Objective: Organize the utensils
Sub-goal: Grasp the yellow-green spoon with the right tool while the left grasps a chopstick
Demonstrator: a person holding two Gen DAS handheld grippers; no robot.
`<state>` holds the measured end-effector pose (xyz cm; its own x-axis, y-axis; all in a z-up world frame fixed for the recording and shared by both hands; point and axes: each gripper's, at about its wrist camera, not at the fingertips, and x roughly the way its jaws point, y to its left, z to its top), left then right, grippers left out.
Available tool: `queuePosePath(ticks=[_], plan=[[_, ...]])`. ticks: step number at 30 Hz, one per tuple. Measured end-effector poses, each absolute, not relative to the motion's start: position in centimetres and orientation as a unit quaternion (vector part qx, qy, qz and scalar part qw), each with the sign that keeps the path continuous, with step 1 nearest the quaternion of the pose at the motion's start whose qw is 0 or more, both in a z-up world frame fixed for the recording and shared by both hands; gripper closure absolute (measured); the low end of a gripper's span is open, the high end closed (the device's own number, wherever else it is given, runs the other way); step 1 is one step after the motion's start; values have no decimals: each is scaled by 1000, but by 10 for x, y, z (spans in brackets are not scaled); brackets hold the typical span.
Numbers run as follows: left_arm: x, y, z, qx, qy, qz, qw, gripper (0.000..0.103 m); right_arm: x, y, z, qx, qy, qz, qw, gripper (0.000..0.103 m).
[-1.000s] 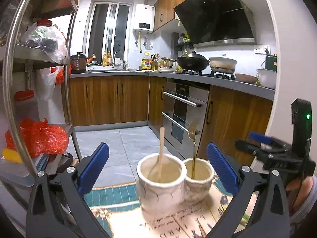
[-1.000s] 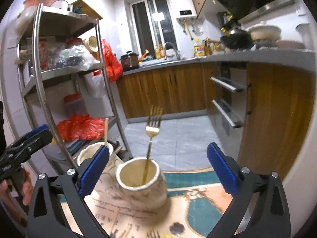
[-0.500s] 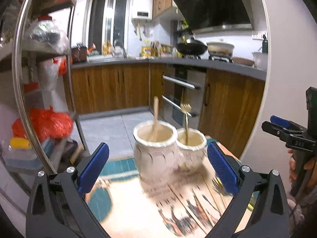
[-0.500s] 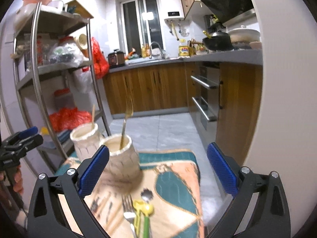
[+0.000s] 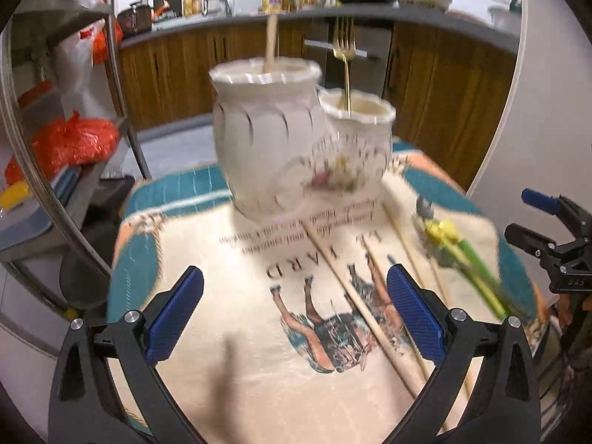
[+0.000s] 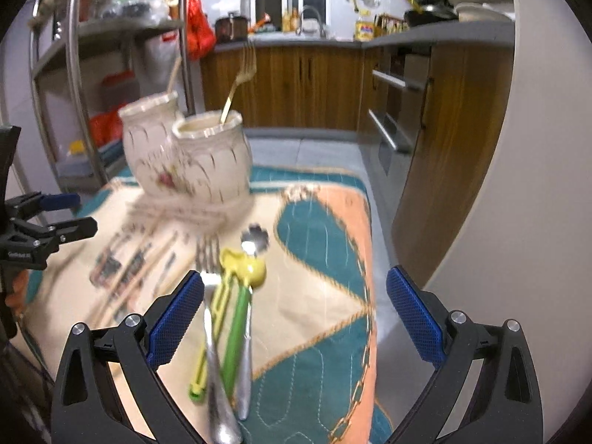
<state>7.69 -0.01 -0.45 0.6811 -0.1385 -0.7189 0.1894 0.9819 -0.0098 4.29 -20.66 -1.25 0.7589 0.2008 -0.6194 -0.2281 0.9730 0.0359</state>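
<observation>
Two white ceramic jars stand at the far end of a printed cloth (image 5: 229, 318). The larger jar (image 5: 264, 140) holds a wooden stick (image 5: 271, 42); the smaller jar (image 5: 357, 140) holds a gold fork (image 5: 345, 63). Several wooden chopsticks (image 5: 364, 307) lie on the cloth between my left gripper's fingers. My left gripper (image 5: 296, 314) hangs open above them. In the right wrist view a silver fork (image 6: 209, 296), yellow-green utensils (image 6: 236, 296) and a silver spoon (image 6: 251, 259) lie bunched on the cloth. My right gripper (image 6: 294, 318) is open over them, empty.
A metal shelf rack (image 5: 74, 170) with red bags (image 5: 70, 144) stands left of the table. Wooden kitchen cabinets (image 6: 307, 85) and an oven (image 6: 392, 118) lie beyond. A white wall (image 6: 525, 185) rises close on the right. The cloth's right edge (image 6: 370, 259) drops to the tiled floor.
Both grippers have pulled back and tilted down from the jars, so the cloth and the loose utensils fill the view. Both stay open.
</observation>
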Motion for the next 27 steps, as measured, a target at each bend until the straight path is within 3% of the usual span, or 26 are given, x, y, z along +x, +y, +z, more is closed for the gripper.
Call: queuePosePath(ticks=[5, 7, 8, 10, 15, 20, 22, 27], plan=[[88, -13, -22, 46, 424, -79, 901, 5, 56, -209, -30, -7, 373, 107, 921, 9], [90, -16, -27, 52, 433, -76, 897, 6, 59, -207, -31, 1, 381, 118, 917, 20], [90, -18, -29, 55, 436, -75, 895, 7, 59, -204, -32, 2, 387, 124, 914, 31], [90, -21, -31, 55, 440, -87, 892, 24, 61, -198, -34, 4, 397, 136, 908, 46], [86, -28, -31, 49, 446, -127, 885, 53, 62, -183, -39, 2, 416, 169, 893, 76], [84, -36, -34, 76, 450, -136, 879, 81, 66, -179, -43, 1, 430, 175, 886, 89], [87, -30, -32, 61, 456, -146, 876, 94, 66, -179, -43, 5, 430, 179, 885, 90], [88, -17, -28, 49, 459, -150, 874, 98, 64, -183, -37, 11, 415, 184, 891, 91]])
